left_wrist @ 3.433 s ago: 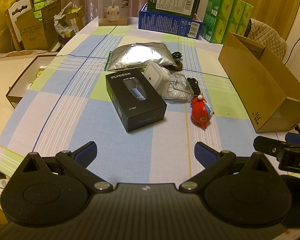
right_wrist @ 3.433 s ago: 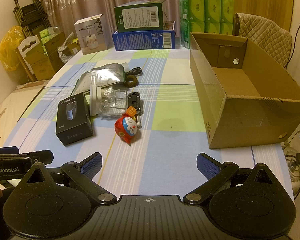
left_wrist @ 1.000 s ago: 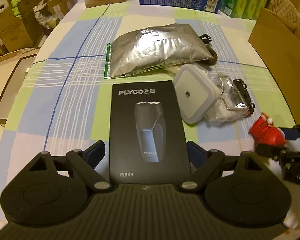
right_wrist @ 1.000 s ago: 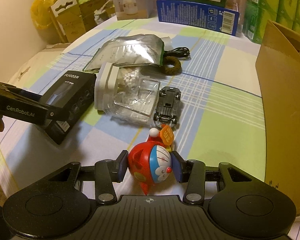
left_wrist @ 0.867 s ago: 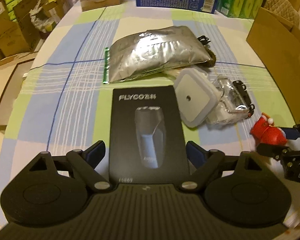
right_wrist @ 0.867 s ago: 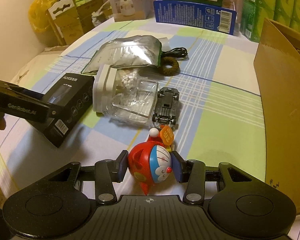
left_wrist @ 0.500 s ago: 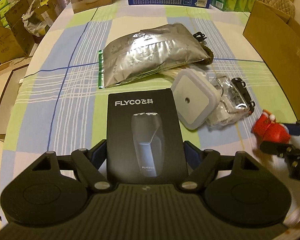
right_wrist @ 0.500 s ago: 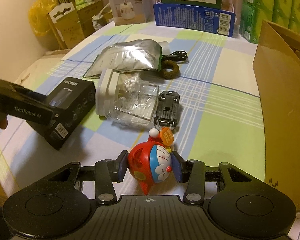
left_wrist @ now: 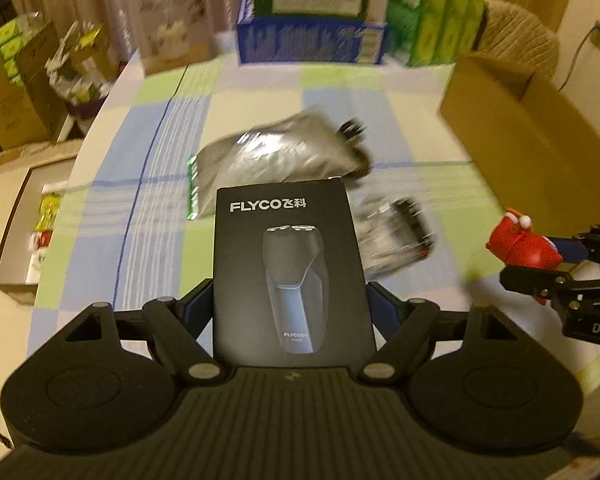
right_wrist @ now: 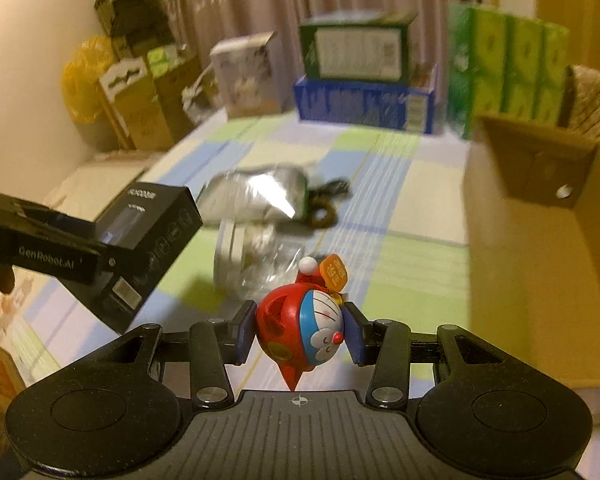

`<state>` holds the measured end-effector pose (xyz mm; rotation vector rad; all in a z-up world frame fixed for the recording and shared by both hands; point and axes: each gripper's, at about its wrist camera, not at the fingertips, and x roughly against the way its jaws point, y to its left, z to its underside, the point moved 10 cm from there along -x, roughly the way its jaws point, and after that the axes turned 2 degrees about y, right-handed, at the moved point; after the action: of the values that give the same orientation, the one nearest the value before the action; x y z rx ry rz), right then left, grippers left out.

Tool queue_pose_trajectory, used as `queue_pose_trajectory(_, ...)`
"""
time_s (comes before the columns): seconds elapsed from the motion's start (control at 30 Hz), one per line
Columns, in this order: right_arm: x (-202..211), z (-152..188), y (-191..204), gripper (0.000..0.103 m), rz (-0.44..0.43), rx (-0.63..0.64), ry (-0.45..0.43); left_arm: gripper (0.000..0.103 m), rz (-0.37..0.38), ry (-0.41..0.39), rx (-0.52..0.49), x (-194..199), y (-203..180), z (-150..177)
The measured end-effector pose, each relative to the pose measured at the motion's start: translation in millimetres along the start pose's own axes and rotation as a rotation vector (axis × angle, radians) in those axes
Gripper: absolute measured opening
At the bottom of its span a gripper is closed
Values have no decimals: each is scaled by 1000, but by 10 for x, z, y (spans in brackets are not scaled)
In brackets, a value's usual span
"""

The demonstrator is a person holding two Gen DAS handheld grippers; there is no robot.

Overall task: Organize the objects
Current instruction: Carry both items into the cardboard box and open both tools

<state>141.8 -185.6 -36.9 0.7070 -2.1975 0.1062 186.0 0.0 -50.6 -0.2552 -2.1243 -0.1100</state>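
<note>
My left gripper (left_wrist: 290, 308) is shut on the black FLYCO shaver box (left_wrist: 290, 264) and holds it above the table; the box also shows in the right wrist view (right_wrist: 148, 240). My right gripper (right_wrist: 300, 332) is shut on the red Doraemon toy (right_wrist: 304, 328), lifted off the table; the toy also shows in the left wrist view (left_wrist: 520, 244). An open cardboard box (right_wrist: 540, 248) stands to the right. A silver foil bag (left_wrist: 276, 160), a clear container with a white lid (right_wrist: 252, 260) and a black toy car (left_wrist: 412, 220) lie on the checked tablecloth (left_wrist: 160, 220).
Stacked blue and green cartons (right_wrist: 364, 80), green tissue packs (right_wrist: 508, 68) and a white humidifier box (right_wrist: 248, 76) stand at the table's far edge. A dark cable and ring (right_wrist: 328, 204) lie by the foil bag. Cartons (left_wrist: 16, 92) stand on the floor to the left.
Both grippers have risen from the table, the left with the shaver box and the right with the Doraemon toy. The views now look further across the table and are blurred.
</note>
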Motion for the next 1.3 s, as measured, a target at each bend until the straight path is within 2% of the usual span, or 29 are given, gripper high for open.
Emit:
queue_pose_trajectory(0.17,502,-144,-405,42,65,-19,-57,76,53,-47,-38,327,-539,-258)
queue_pose_trajectory(0.37,940,-211,-1137,42,163,-45,-85,76,173,-77,-70,528,-1438,-554)
queue_pose_trajectory(0.57,1162,-151,-1870,42,242,-76,-83,77,270,-79,-129,465,-2401,-849)
queue_pose_trajectory(0.7,1156,-42,-2182,42,262,-117,-69,77,305,-67,-140,265,-2834,-1027)
queue_pose_trajectory(1.03,1006,85,-2487,42,262,-176,-50,77,343,-31,-126,-135,-3260,-1149)
queue_pose_trajectory(1.17,961,108,-2537,42,265,-188,-44,78,350,-21,-124,-237,-3297,-1170)
queue_pose_trajectory(1.3,941,111,-2526,42,262,-191,-40,82,327,-52,-123,-215,-3208,-1201)
